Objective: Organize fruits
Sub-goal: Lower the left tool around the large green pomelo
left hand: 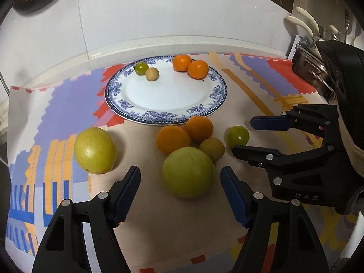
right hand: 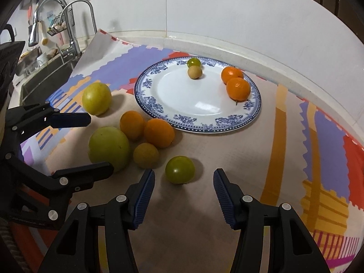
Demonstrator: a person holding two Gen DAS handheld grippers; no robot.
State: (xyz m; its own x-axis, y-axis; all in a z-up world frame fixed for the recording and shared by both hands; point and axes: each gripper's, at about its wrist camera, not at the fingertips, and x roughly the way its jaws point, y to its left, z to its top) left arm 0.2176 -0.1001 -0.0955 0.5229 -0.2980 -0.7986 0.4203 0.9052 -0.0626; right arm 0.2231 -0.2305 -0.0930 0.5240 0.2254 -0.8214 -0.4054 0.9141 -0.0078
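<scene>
White tiled wall backs a table (left hand: 159, 227) covered with a patterned cloth (left hand: 68, 104) in purple, red, orange and blue.

Nearest, the left gripper (left hand: 180, 185) hangs with its jaws spread on either side of a large green fruit (left hand: 188, 172), the blue pads clear of its skin. No earlier view is on hand to compare. To the side, the right gripper (right hand: 183, 187) has its jaws spread too, with a small green fruit (right hand: 180, 169) sitting just ahead of the gap and touching neither pad.

Behind the large green fruit lies a tight cluster: a small yellowish-brown fruit (left hand: 212, 149) touching it, and two oranges (left hand: 173, 139) pressed side by side. The small green fruit sits just beside this cluster, slightly apart. Well off to the other side, a big yellow-green fruit (left hand: 95, 150) rests alone on the cloth.

Farther back stands a white plate with a blue floral rim (left hand: 118, 104). On its far edge sit two tangerines (left hand: 190, 66) touching each other, and, apart from them, a small green fruit (left hand: 141, 68) beside a small tan one (left hand: 152, 74).

Beyond the cloth's edge, the right wrist view shows a sink (right hand: 45, 72) with a chrome tap (right hand: 75, 22).
</scene>
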